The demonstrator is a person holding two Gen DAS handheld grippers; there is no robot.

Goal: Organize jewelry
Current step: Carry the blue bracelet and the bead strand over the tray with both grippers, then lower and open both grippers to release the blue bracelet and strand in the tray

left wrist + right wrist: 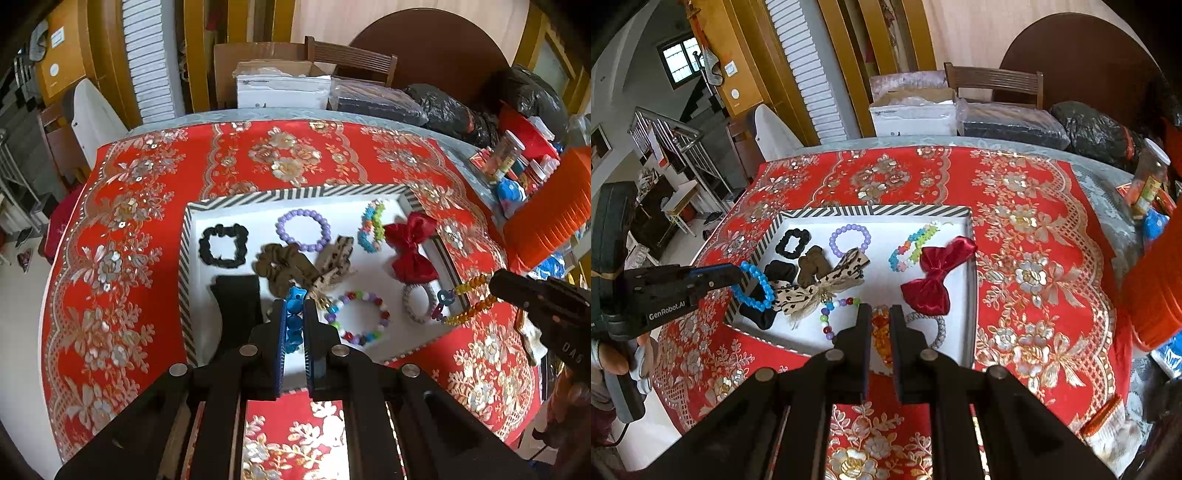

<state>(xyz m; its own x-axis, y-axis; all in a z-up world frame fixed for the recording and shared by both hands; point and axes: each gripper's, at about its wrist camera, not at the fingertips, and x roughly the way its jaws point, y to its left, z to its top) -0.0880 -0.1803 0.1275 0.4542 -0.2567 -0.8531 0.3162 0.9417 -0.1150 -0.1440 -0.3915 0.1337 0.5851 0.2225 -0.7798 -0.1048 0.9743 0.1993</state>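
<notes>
left gripper pinches blue bracelet, carried over tray's near-left corner for setting down | right gripper clamps amber bracelet above tray front edge | remaining jewelry spread apart inside, likely sorted

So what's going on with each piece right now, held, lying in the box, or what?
Left gripper: shut on blue bracelet.
Right gripper: shut on amber bracelet.
Red bow: lying in tray.
Purple bracelet: lying in tray.
Black scrunchie: lying in tray.
</notes>
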